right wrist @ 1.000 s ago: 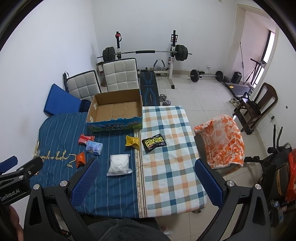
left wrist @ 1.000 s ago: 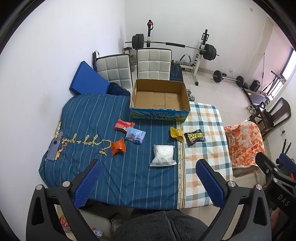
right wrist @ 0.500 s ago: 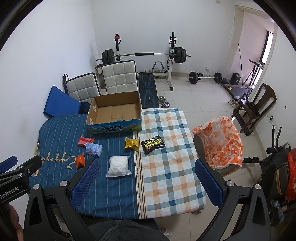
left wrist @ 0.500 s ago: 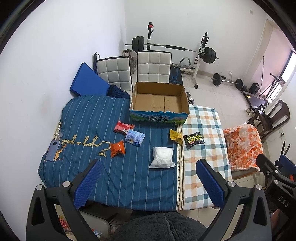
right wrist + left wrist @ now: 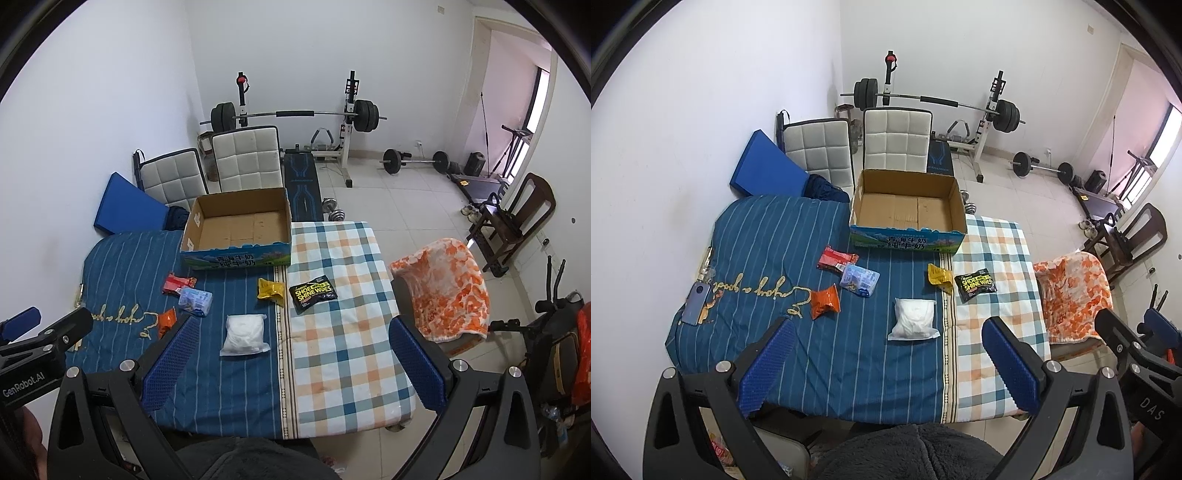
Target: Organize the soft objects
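Note:
Several soft packets lie on a cloth-covered table: a white bag point(image 5: 914, 319) point(image 5: 245, 334), a yellow packet point(image 5: 939, 276) point(image 5: 271, 290), a black wipes pack point(image 5: 975, 285) point(image 5: 313, 293), a red packet point(image 5: 834, 257) point(image 5: 177, 282), a pale blue pack point(image 5: 859, 279) point(image 5: 195, 301) and an orange packet point(image 5: 824, 300) point(image 5: 166, 320). An open, empty cardboard box point(image 5: 908, 208) point(image 5: 238, 227) stands at the table's far edge. My left gripper point(image 5: 886, 363) and right gripper point(image 5: 291, 363) are both open and empty, held high above the table's near edge.
A phone point(image 5: 697, 303) lies at the table's left edge. Two white chairs point(image 5: 897, 138) and a blue cushion point(image 5: 764, 170) stand behind the table. A chair with an orange blanket point(image 5: 445, 290) is at the right. Weight equipment point(image 5: 291, 114) fills the far room.
Both grippers have drawn back and up a little, so the table looks slightly smaller and farther. Nothing on the table has moved.

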Action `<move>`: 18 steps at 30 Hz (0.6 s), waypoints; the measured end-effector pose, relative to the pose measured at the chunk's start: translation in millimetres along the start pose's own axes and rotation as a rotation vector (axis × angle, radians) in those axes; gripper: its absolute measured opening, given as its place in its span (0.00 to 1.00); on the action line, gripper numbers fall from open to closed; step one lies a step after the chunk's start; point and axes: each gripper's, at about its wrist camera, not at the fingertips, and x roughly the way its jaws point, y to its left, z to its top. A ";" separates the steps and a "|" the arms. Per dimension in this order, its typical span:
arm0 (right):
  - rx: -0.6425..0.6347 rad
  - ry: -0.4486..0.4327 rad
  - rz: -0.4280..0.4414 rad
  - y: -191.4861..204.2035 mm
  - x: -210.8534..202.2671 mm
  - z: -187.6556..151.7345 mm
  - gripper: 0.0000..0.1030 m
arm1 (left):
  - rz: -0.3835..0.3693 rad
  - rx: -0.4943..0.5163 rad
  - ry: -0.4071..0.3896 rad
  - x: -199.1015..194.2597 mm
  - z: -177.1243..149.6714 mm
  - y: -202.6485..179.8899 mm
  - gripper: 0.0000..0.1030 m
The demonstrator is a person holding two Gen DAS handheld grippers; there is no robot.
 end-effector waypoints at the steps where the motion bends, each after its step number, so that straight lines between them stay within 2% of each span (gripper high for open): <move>1: 0.001 0.001 0.001 -0.6 -0.1 -0.5 1.00 | 0.000 0.000 -0.001 0.0 0.7 0.5 1.00; 11: 0.005 0.006 0.003 5.0 6.4 5.9 1.00 | 0.006 -0.003 0.003 5.1 3.8 1.2 1.00; 18: 0.018 0.083 -0.030 -4.4 61.5 23.1 1.00 | 0.029 -0.014 0.074 53.5 21.3 2.4 1.00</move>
